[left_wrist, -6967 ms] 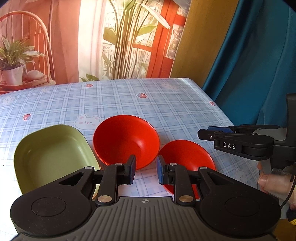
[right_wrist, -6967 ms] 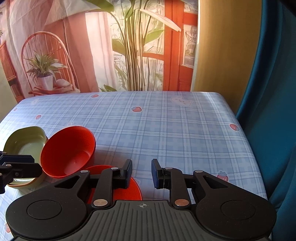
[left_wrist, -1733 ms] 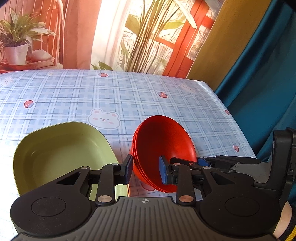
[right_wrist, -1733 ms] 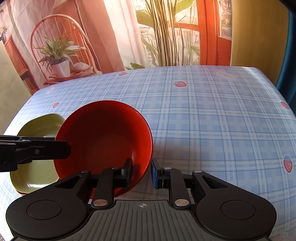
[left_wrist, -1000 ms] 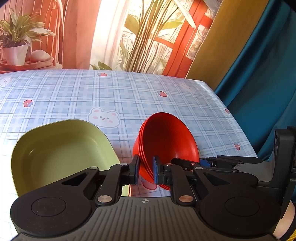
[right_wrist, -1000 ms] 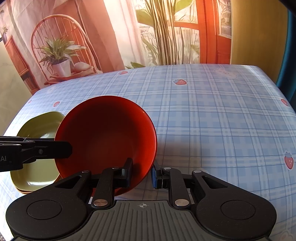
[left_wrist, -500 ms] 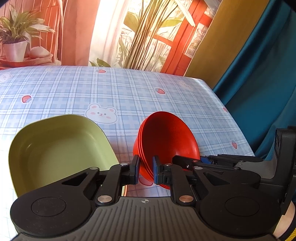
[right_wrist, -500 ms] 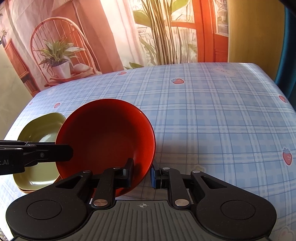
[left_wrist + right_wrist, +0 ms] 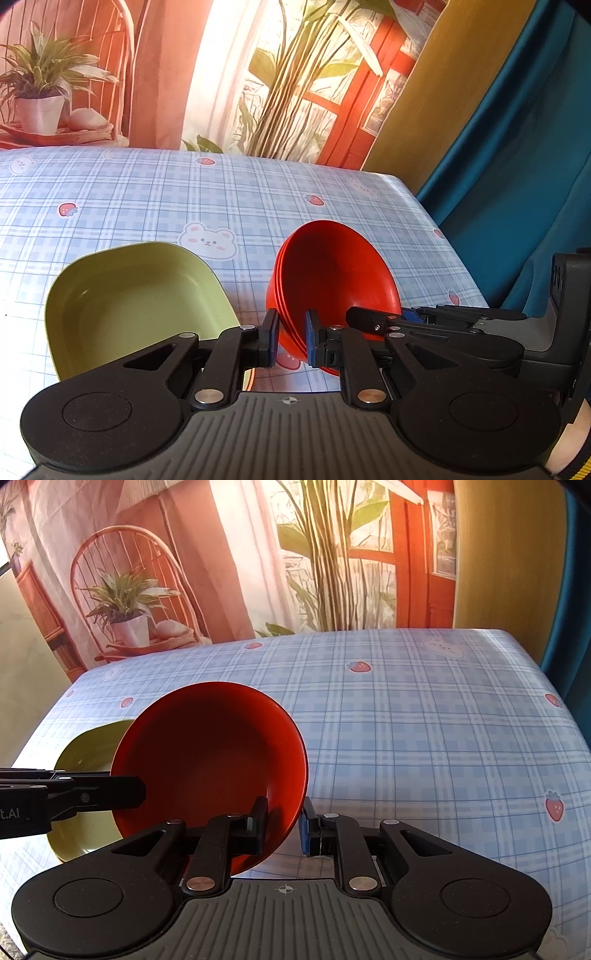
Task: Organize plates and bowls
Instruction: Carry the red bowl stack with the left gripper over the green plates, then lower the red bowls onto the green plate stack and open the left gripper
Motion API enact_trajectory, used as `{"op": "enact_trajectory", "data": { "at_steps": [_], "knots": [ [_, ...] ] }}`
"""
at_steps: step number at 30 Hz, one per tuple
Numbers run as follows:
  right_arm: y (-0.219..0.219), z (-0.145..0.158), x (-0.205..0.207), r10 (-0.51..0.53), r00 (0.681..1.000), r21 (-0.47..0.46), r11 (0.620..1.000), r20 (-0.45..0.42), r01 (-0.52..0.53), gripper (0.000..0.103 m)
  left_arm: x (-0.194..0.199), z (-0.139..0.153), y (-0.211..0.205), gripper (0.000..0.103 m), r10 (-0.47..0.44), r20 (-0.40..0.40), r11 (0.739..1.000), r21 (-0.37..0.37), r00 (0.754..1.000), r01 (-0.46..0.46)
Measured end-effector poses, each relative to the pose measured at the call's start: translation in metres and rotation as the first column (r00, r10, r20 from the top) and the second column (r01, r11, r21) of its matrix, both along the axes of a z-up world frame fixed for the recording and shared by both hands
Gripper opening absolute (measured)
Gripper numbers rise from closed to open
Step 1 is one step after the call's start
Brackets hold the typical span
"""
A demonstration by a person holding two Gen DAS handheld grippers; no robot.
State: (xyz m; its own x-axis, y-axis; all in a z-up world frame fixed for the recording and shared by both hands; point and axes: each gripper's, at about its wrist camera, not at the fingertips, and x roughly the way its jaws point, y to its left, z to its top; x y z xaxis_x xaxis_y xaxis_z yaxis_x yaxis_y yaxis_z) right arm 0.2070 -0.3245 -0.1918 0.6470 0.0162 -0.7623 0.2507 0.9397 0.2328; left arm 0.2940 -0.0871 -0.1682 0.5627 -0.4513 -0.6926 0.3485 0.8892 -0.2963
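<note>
- Here, my left gripper [image 9: 288, 338] pinches the near rim of the stack of glossy red plastic bowls [image 9: 332, 277], jaws clenched on the layered edges.
- My right gripper [image 9: 284, 825] straddles the opposite rim of that stack [image 9: 210, 760]; its inner finger sits inside the bowl, its outer one apparently just clear of the wall, so I cannot tell whether it grips.
- The stack hangs tilted between my two tools, above the blue checked tablecloth [image 9: 229, 192].
- The pale green rounded-square plastic dish [image 9: 129, 302] lies left of my left jaws.
- The bowls look light, stiff and slick; nested, they could slide apart, so I judge the rim, through all layers, the safest hold.
</note>
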Motion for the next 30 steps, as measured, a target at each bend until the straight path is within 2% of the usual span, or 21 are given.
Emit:
{"op": "enact_trajectory", "data": {
  "at_steps": [18,30],
  "knots": [
    [0.048,0.031,0.010,0.072,0.997,-0.029,0.997,0.036,-0.071,0.016,-0.022,0.021,0.044,0.016,0.048,0.044,0.999,-0.015,0.998,-0.048],
    [0.094,0.031,0.034,0.149,0.988,-0.027,0.989,0.032,-0.148,0.016,-0.024,0.018,0.083,0.016,0.125,0.033,0.992,-0.011,0.992,-0.125]
  ]
}}
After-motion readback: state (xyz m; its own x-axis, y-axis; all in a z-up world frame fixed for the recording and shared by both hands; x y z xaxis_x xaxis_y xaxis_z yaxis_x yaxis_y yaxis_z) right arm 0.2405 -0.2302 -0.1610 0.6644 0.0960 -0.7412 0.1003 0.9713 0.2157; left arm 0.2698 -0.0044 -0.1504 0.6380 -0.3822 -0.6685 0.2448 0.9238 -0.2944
